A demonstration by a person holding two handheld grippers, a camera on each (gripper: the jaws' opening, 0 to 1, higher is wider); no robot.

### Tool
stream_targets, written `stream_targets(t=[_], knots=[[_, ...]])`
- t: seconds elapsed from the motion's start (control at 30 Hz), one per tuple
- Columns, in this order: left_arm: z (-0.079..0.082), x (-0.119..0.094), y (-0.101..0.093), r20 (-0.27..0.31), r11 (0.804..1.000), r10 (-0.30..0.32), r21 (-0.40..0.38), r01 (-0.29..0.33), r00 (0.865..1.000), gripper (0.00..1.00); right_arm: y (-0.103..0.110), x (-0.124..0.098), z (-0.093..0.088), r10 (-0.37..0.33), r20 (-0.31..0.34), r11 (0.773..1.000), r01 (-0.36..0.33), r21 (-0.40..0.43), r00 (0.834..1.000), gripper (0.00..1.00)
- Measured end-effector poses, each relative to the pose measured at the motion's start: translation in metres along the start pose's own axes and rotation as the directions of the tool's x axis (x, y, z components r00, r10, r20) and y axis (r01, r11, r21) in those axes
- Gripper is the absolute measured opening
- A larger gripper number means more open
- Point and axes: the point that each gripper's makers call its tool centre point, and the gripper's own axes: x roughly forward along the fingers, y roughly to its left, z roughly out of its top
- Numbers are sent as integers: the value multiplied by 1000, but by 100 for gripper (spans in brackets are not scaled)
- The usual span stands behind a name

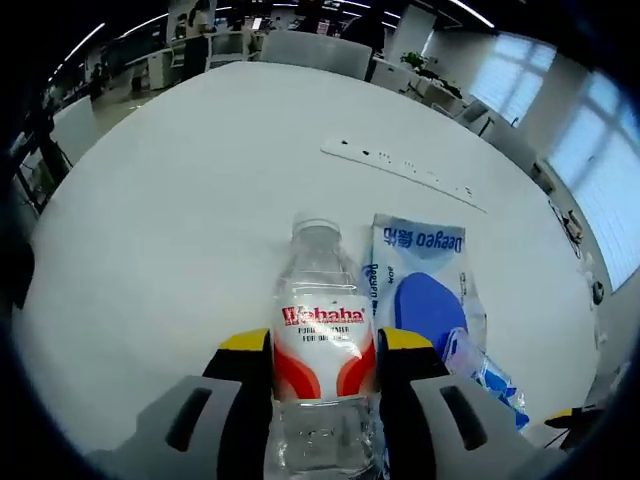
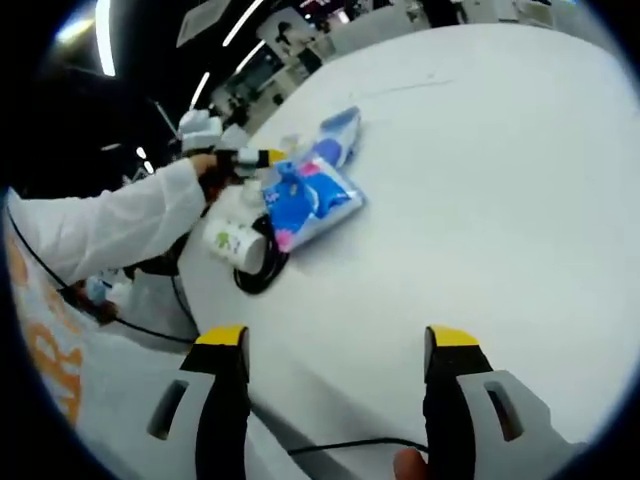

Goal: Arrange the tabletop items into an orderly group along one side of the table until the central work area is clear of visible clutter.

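A clear water bottle with a red and white label stands between my left gripper's yellow-tipped jaws, which are shut on its label band. Right beside it lies a blue and white packet. In the right gripper view, my right gripper hovers open over bare white table, nothing between its jaws. Far off at the table's edge sit blue packets, a small white bottle with a green label and a black cable coil. The left gripper is there too, held by a white-sleeved arm.
A long white power strip is set into the table beyond the bottle. Office chairs line the far edge. A thin black cable runs by the near edge under my right gripper.
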Motion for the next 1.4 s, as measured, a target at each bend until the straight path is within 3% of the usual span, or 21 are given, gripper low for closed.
stream_targets(t=[0.13, 0.2, 0.4, 0.47, 0.57, 0.77, 0.9, 1.03, 1.2, 1.3, 1.4], knots=[[6, -18, 0, 48, 1000, -14, -1, 15, 999, 39, 0, -3, 2, -6, 31, 1000, 6, 11, 1000, 69], [20, -29, 1, 114, 1000, -20, -13, 21, 993, 39, 2, -4, 1, -7, 38, 1000, 7, 9, 999, 69], [45, -67, 0, 221, 998, -51, -8, 54, 974, 38, 15, -2, 6, 39, 84, 998, -43, 37, 996, 69], [53, -84, -6, 276, 996, -84, -9, 90, 958, 38, 19, -3, 12, 46, 102, 998, -50, 34, 994, 69], [57, -102, -10, 310, 995, -93, 4, 97, 946, 38, 22, -4, 20, 42, 121, 999, -43, 11, 992, 69], [63, -146, -30, 408, 986, -155, 6, 168, 900, 39, 37, -6, 30, 61, 135, 998, -56, -43, 989, 69], [62, -171, -51, 447, 979, -202, 58, 197, 872, 39, 58, -6, 40, 99, 135, 990, -84, -115, 986, 69], [63, -197, -71, 489, 968, -250, 92, 235, 836, 39, 91, -4, 65, 154, 143, 968, -121, -220, 978, 69], [62, -217, -86, 507, 960, -280, 128, 250, 815, 39, 144, -5, 116, 256, 208, 926, -178, -333, 944, 69], [60, -224, -95, 507, 952, -305, 144, 270, 806, 39, 169, -1, 128, 293, 205, 898, -195, -395, 934, 68], [56, -232, -105, 508, 943, -331, 161, 290, 795, 39, 183, 5, 130, 307, 182, 884, -209, -419, 934, 66]])
